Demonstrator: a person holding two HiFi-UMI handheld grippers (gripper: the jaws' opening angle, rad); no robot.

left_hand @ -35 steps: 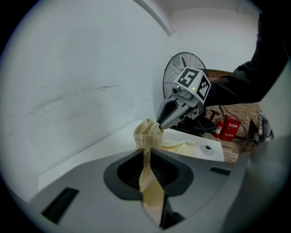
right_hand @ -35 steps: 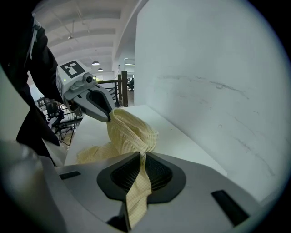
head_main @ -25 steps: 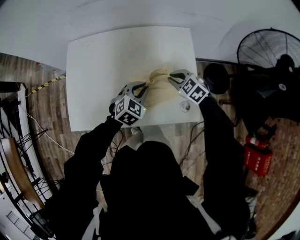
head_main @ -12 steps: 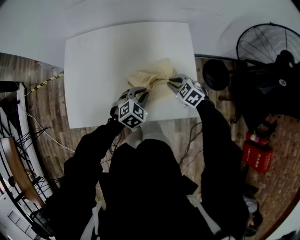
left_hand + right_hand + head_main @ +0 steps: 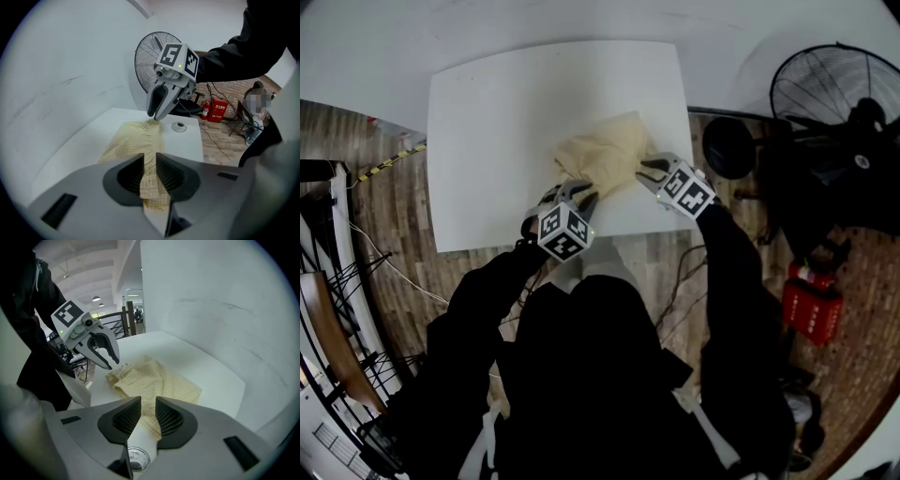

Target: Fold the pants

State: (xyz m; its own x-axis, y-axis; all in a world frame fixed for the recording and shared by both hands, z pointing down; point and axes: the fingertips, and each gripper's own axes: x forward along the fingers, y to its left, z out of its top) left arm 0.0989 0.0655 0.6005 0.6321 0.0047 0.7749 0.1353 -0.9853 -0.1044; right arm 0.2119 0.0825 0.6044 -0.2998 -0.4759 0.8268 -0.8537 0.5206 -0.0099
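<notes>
Left gripper (image 5: 581, 194), right gripper (image 5: 647, 169): jaws just opening, loose, pants (image 5: 605, 155) edge between both. Risk: cloth snags on pull-back, fold drags open.

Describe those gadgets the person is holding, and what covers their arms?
The left gripper and right gripper are alike: light grey plastic bodies ending in two curved jaws with dark ribbed inner faces. Each carries a white cube printed with black square markers, with a small green light beside it. The person's sleeves are black.
</notes>
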